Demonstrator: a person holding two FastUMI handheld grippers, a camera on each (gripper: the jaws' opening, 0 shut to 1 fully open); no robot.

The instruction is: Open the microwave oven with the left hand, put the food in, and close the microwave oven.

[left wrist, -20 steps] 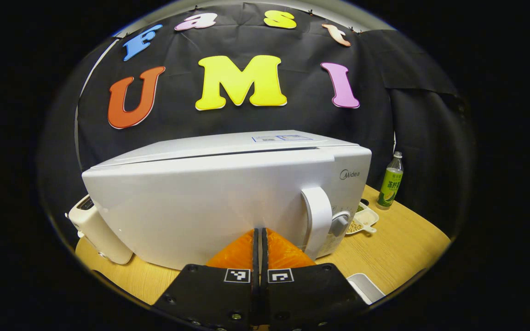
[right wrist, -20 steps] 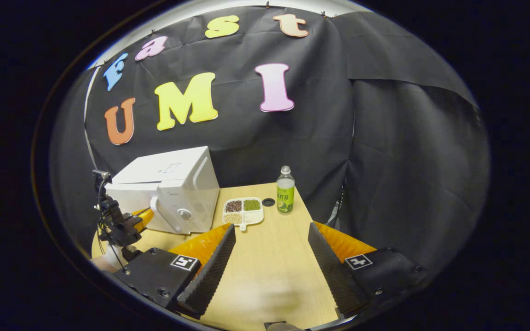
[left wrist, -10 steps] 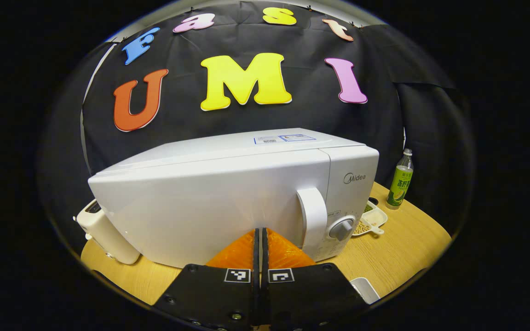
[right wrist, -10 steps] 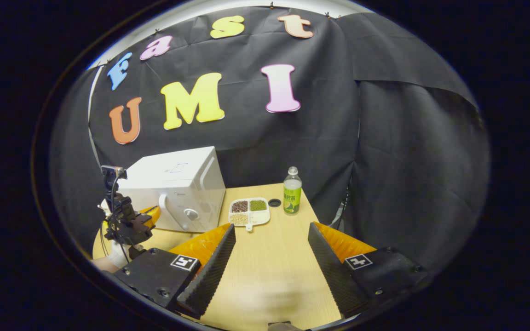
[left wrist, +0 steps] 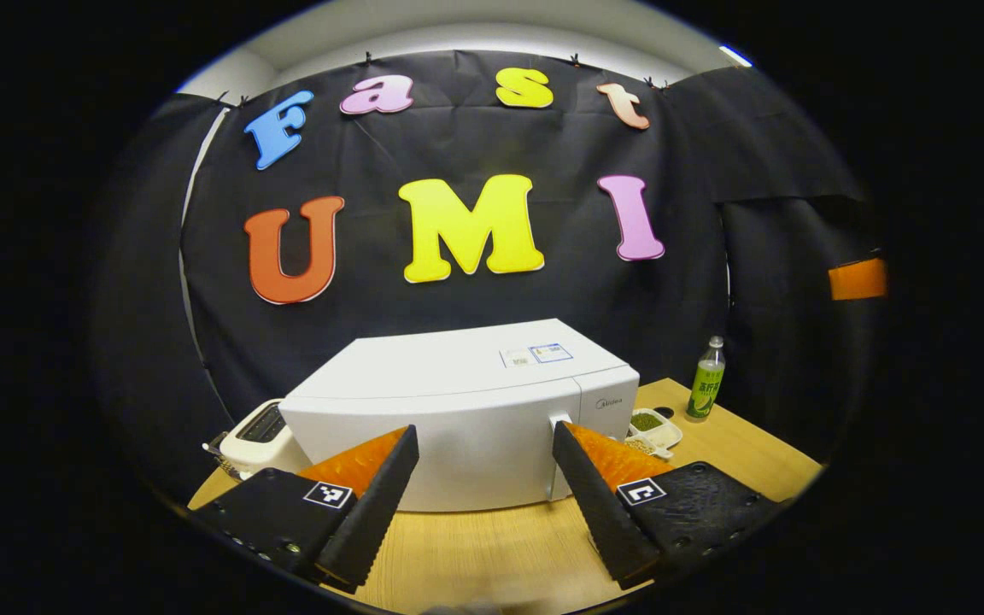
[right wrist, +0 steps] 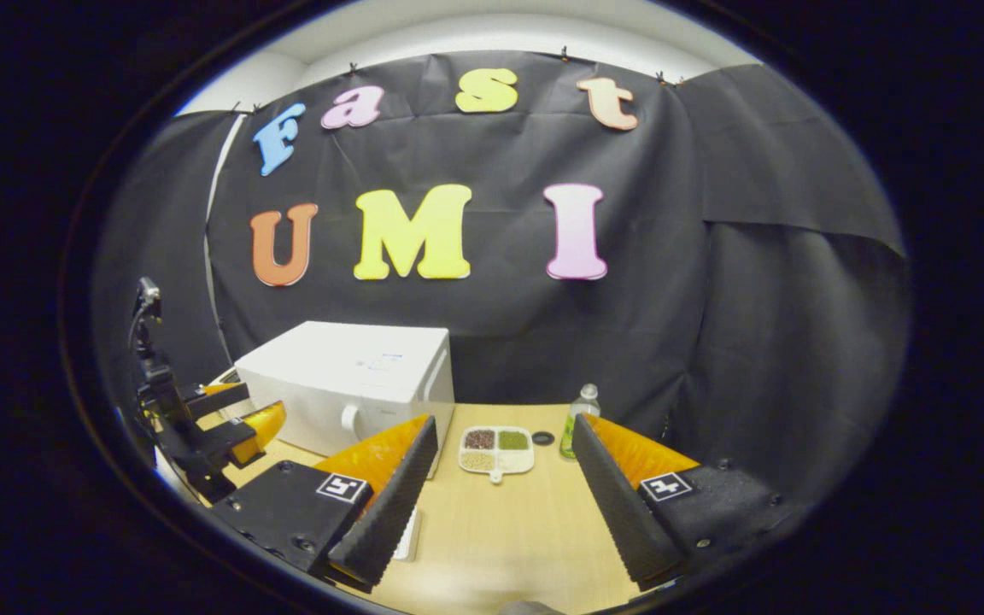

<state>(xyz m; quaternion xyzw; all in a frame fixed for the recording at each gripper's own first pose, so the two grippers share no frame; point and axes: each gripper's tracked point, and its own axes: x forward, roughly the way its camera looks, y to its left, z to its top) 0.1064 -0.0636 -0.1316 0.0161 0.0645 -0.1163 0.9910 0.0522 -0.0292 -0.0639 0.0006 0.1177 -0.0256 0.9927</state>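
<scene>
While its door sits flush with the front panel, the white microwave oven (left wrist: 466, 401) stands toward the far left part of the wooden table (left wrist: 492, 547), its back close to the black cloth wall. A pale handle (left wrist: 555, 461) runs down the right side of the door, and in the right gripper view a round knob (right wrist: 350, 420) shows on the front of the same oven (right wrist: 355, 376). The left gripper (left wrist: 485, 491) hangs in front of the oven door with its fingers spread wide and nothing between them (one finger lines up with the handle, though contact cannot be judged). In the right gripper view that same left gripper (right wrist: 231, 410) appears at the left edge, off the oven's front. The right gripper (right wrist: 505, 504) is also released, its two fingers well apart above the near middle of the table (right wrist: 500, 538), grasping nothing.

Just right of the oven lies a white divided tray (right wrist: 496, 450) with dark, green and pale beans in its compartments. Beside it, toward the far right corner, are a small dark cap (right wrist: 543, 438) and an upright green-labelled bottle (left wrist: 705, 379). A cream toaster (left wrist: 260, 434) stands at the oven's left side, near the far left corner. A flat white thing (right wrist: 409, 534) lies partly hidden behind the right gripper's finger; what it is cannot be told.
</scene>
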